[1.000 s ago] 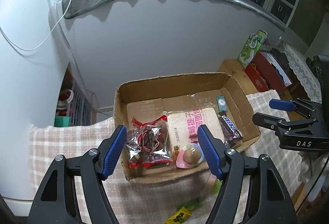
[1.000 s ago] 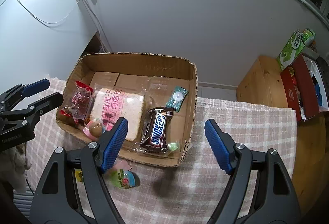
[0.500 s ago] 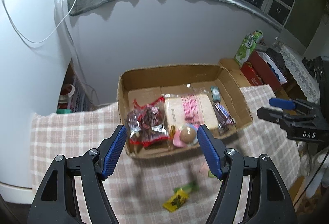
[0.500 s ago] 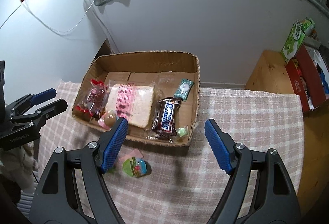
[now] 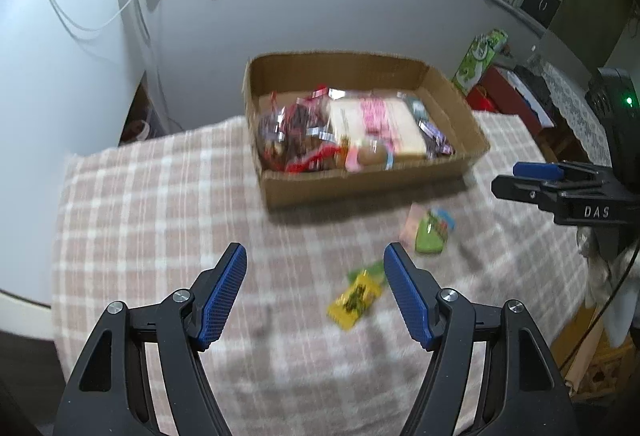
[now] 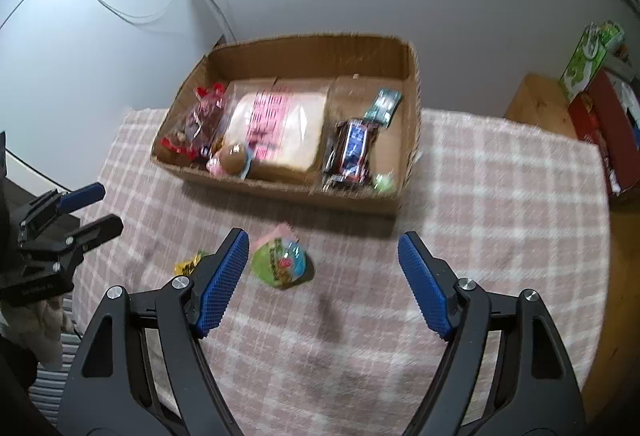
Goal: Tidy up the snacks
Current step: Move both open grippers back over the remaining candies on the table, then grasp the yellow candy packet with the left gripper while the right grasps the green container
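Note:
A cardboard box [image 5: 372, 184] [image 6: 304, 48] on the plaid tablecloth holds a red bag [image 5: 296, 132], a bread pack [image 6: 276, 128], a Snickers bar [image 6: 352, 152], a teal packet [image 6: 384, 106] and a pink egg cup [image 5: 366, 156]. In front of the box lie a green jelly cup [image 5: 432, 232] [image 6: 280, 262] and a yellow packet [image 5: 354, 298] [image 6: 188, 266]. My left gripper [image 5: 314, 296] is open and empty above the cloth, left of the yellow packet. My right gripper [image 6: 320, 282] is open and empty, the jelly cup near its left finger.
A plaid-covered table [image 5: 160, 216] has its edge at the left and front. A grey wall [image 5: 320, 8] stands behind the box. A wooden cabinet [image 6: 540, 108] with a green carton [image 6: 588, 52] and red boxes [image 6: 600, 124] stands at the right.
Both grippers have pulled back and up from the box. The box now looks farther away, and the jelly cup and yellow packet have come into fuller view on the cloth.

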`<state>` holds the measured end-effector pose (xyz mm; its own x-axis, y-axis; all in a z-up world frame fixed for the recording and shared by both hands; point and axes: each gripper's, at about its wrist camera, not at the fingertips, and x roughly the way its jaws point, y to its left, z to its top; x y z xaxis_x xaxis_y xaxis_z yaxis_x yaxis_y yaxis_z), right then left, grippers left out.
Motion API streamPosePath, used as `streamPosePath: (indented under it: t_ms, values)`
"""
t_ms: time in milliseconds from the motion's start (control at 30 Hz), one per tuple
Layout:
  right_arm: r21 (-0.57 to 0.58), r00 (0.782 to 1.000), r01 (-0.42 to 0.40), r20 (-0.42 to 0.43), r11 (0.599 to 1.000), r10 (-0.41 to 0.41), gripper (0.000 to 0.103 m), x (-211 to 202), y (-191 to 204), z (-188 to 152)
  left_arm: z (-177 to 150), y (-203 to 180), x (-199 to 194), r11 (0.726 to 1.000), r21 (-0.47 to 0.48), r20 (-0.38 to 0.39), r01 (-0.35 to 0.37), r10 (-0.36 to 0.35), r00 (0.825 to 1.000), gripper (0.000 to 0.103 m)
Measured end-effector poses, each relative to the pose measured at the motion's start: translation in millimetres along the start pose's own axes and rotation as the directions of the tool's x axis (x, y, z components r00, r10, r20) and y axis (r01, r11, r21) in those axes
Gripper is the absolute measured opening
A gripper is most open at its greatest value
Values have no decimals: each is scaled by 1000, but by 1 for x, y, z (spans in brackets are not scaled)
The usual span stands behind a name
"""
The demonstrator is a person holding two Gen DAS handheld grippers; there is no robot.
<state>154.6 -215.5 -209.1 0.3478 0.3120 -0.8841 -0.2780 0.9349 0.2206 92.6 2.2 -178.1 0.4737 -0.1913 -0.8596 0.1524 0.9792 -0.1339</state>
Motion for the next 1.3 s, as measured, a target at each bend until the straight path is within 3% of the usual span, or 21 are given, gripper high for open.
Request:
streamPosePath:
  t_ms: [233,400,967,1300]
  values:
    - [-18,999,0,-40,1000,-1,80,16,9,-14,-24,-5,13,999,28,-55,19,-18,998,70]
    - [-31,998,-8,-61,999,6,80,28,18,-17,-33,-14,28,996,69,-93,47,-40,995,64]
    - [-104,987,52,-146,993,-67,80,86,46,-7,-32,-24,65,990,110,-146,89,-73,987,62]
    - [-118,980,63,-179,991,-84,66,101,46,-11,-33,-23,74,989,112,-164,95,-76,984,54]
